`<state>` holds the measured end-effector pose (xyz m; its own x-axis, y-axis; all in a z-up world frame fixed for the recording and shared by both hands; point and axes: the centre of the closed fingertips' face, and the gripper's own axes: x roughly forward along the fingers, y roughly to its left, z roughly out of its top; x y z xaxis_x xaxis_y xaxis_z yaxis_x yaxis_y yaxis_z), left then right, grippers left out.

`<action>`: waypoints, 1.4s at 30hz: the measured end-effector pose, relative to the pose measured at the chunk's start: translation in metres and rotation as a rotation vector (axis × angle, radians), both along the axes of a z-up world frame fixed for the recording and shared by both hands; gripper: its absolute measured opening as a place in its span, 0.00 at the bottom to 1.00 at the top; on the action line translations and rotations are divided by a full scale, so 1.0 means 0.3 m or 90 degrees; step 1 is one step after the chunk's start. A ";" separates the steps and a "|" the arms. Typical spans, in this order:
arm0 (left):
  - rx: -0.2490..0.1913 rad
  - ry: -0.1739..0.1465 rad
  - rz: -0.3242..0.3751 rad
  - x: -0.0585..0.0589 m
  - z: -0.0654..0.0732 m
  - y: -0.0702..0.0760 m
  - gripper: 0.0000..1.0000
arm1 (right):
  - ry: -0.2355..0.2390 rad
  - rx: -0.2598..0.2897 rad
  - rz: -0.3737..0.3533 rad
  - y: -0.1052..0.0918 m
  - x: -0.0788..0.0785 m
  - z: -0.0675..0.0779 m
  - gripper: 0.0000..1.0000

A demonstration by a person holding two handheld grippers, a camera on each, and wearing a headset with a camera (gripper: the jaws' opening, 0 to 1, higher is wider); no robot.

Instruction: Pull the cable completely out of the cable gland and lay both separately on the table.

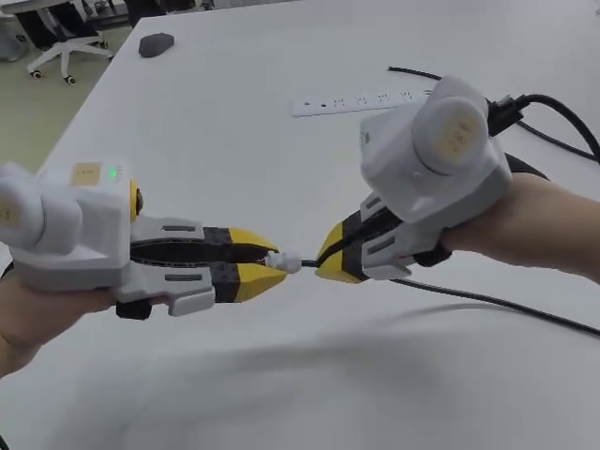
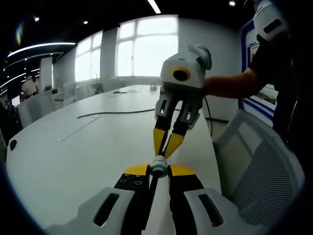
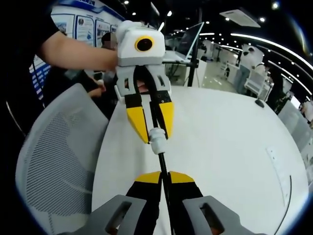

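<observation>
A small white cable gland (image 1: pixel 287 262) sits between the yellow tips of my left gripper (image 1: pixel 277 262), which is shut on it just above the white table (image 1: pixel 234 150). A thin black cable (image 1: pixel 487 302) comes out of the gland and enters my right gripper (image 1: pixel 328 260), which is shut on it a short way from the gland. From there the cable trails right across the table. The left gripper view has the gland (image 2: pixel 158 166) at my own tips (image 2: pixel 158 170) and the right gripper (image 2: pixel 166 142) facing it. In the right gripper view the cable (image 3: pixel 161 161) leads from my jaws (image 3: pixel 164 177) to the gland (image 3: pixel 156 138).
A white power strip (image 1: pixel 361 100) lies further back on the table, with another black cable (image 1: pixel 412 72) beyond it. A dark grey object (image 1: pixel 156 43) rests at the far left corner. An office chair (image 1: pixel 56 47) stands on the floor. A mesh chair (image 2: pixel 264 171) is by the table edge.
</observation>
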<state>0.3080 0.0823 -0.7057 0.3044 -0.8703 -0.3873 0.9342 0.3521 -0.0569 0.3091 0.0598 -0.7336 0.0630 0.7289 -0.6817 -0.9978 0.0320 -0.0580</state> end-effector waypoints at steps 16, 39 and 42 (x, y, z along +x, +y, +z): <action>-0.016 -0.001 0.088 -0.030 -0.005 0.172 0.15 | 0.013 -0.026 -0.020 -0.040 0.023 -0.032 0.00; -0.073 0.010 0.235 -0.141 -0.090 0.466 0.15 | 0.068 -0.034 -0.019 0.183 0.009 -0.063 0.00; -0.084 0.008 0.253 -0.151 -0.098 0.498 0.15 | 0.066 -0.028 -0.013 0.229 0.009 -0.059 0.00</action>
